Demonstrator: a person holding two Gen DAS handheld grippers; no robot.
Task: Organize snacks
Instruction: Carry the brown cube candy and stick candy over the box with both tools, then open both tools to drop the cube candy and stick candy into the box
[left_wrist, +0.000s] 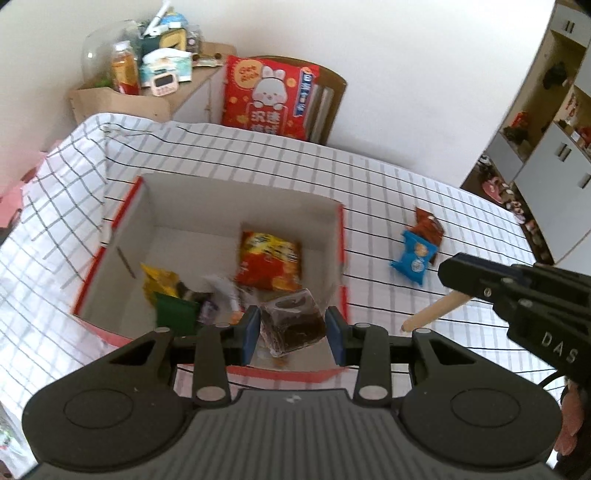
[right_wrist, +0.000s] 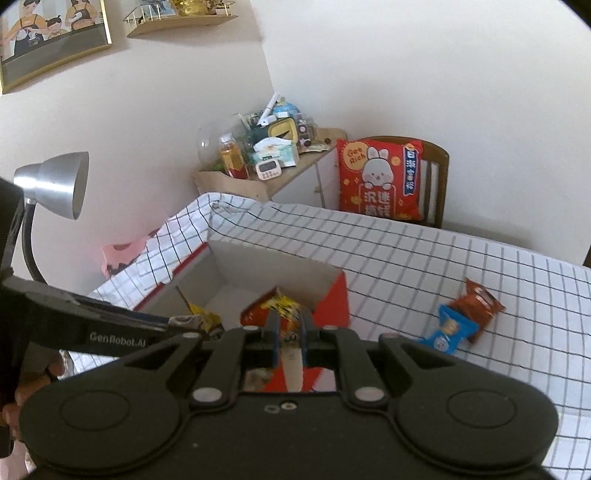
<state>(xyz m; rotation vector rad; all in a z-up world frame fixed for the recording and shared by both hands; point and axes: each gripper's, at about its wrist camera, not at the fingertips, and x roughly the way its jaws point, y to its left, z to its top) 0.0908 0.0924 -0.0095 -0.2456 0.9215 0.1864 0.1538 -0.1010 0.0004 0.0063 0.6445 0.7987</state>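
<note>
A red-sided cardboard box (left_wrist: 334, 236) with a white inside sits on the checked tablecloth; it also shows in the right wrist view (right_wrist: 334, 301). Inside lie an orange-red snack bag (left_wrist: 269, 264), a yellow packet (left_wrist: 160, 280) and a green packet (left_wrist: 173, 314). My left gripper (left_wrist: 293, 328) is over the box's near edge, its fingers apart, with a clear-wrapped brown cake (left_wrist: 291, 323) between them. My right gripper (right_wrist: 290, 332) is shut on a pale stick snack (right_wrist: 291, 365), seen from the left wrist view (left_wrist: 436, 310) to the right of the box. A blue packet (left_wrist: 413, 258) and a brown packet (left_wrist: 428, 223) lie on the cloth.
A chair with a red rabbit cushion (right_wrist: 380, 177) stands behind the table. A cluttered wooden side shelf (right_wrist: 266, 184) is at the far left corner. A silver desk lamp (right_wrist: 55, 181) rises at the left. Cabinets (left_wrist: 554, 147) stand to the right.
</note>
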